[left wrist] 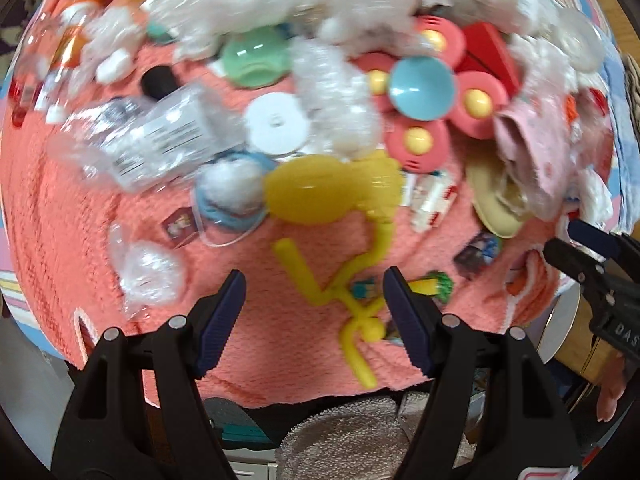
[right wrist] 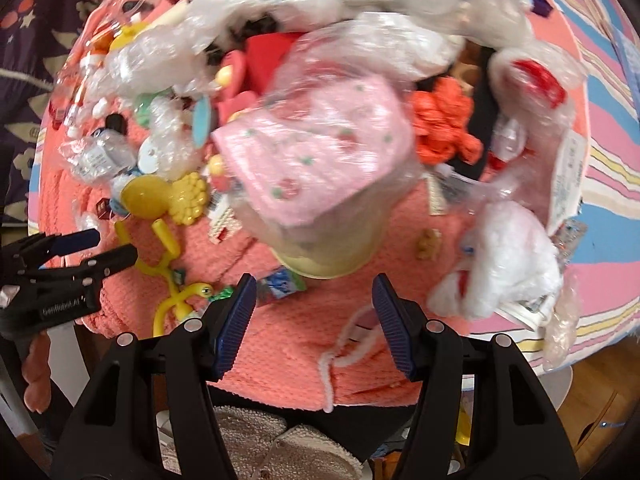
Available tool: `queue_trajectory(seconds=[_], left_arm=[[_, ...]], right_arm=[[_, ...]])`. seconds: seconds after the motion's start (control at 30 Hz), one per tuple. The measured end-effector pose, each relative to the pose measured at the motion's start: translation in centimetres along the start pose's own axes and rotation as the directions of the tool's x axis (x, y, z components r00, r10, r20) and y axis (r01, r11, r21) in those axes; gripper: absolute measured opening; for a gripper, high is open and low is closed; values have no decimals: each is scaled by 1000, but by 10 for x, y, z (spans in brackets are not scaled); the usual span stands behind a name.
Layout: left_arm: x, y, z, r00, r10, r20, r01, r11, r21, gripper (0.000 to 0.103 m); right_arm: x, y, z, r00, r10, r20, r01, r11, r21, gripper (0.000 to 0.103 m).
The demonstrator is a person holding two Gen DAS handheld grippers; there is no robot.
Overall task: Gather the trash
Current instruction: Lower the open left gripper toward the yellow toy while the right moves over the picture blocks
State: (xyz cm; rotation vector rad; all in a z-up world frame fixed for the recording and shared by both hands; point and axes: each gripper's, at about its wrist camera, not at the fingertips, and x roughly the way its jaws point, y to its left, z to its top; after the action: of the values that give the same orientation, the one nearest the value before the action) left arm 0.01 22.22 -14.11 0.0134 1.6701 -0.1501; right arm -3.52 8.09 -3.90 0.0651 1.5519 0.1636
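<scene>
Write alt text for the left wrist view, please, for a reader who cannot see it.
The open left gripper hovers over a coral towel strewn with toys and clear plastic wrappers, with a yellow plastic toy just ahead. A pink flower-shaped toy lies further back, and the right gripper enters from the right edge.

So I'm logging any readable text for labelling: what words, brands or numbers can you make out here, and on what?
"GenRoboLAI", roughly as it reads, last letters unsure: on the body of the left gripper, seen from the right wrist view.
"DAS", cut off at the frame edge: on the body of the right gripper, seen from the left wrist view.
Printed label on the clear plastic packet: too blurred to read.
White tag on clear wrapping: print too small and blurred.
</scene>
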Motion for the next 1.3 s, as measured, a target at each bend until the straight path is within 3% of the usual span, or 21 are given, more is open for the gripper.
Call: queue_trajectory(seconds=[0.17,0.37,0.53,0.73,1.03,1.3], left_arm=[[7,25,-1,1000,2,-15,-2,1000,-29,68],[31,13,-6,999,-7,-33,7,1000,-20,65],[59,2,-14,995,-32,-90,31,999,-19,31],[61,4,-15,994,-53,-94,49,998,-38,15],[33,9,-4,997,-39,-71,38,999,-19,14],[16,19,-3,999,22,-39,-23,1000,-20,15]], right_arm=[[3,16,-1,1000,6,0,-6,999,-37,64],[9,18,-4,1000,-8,-7,8,999,-36,65],[10,14,-7,1000,-19,-13,19,999,-34,65],[14,16,-9,999,-34,-15,33,999,-41,65],[14,7,-7,999,-40,-17,39,999,-12,65],[17,18,-16,999,-19,-36,17,998,-54,65]])
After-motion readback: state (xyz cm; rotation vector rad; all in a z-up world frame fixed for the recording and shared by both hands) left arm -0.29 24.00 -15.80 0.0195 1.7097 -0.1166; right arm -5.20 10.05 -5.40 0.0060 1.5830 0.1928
